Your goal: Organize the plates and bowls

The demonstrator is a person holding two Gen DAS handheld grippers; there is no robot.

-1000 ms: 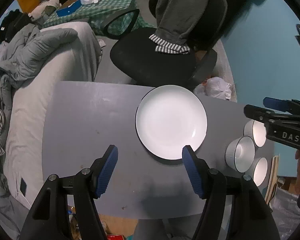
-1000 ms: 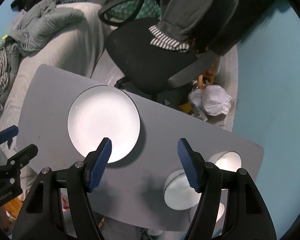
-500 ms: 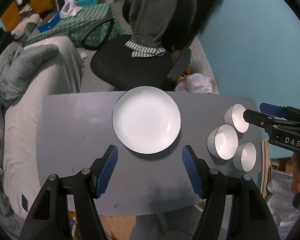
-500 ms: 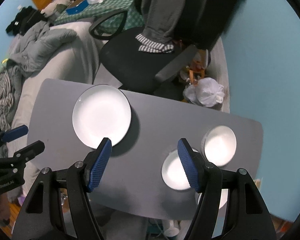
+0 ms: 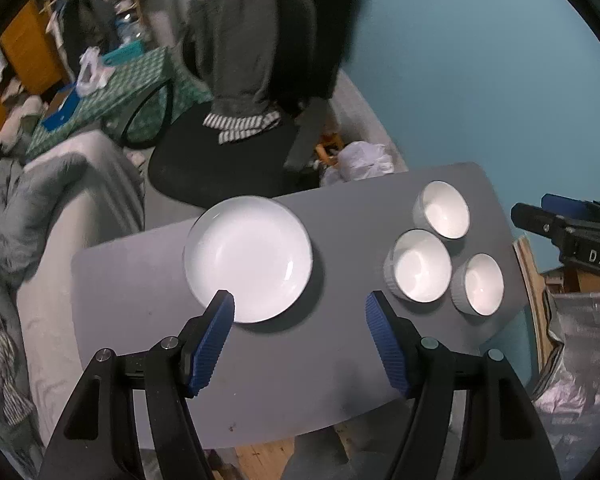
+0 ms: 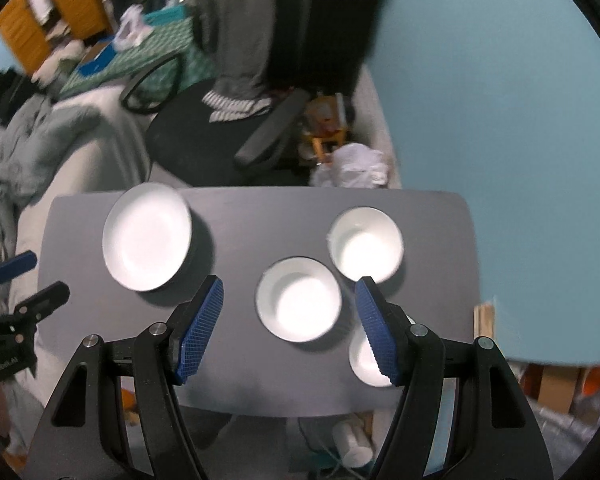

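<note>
White letters "DAS" on the right claw (image 5: 556, 216), cut off at frame edge

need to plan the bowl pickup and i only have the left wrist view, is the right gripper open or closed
Observer: Open. In the right wrist view the right gripper has its jaws spread wide, holding nothing.
Operator: what is it lined up with
Observer: The middle bowl shows between its blue pads, well below them on the table.
Operator: anything blocked for it
Observer: Its right finger covers part of the nearest bowl; the far bowl and the plate show whole.
</note>
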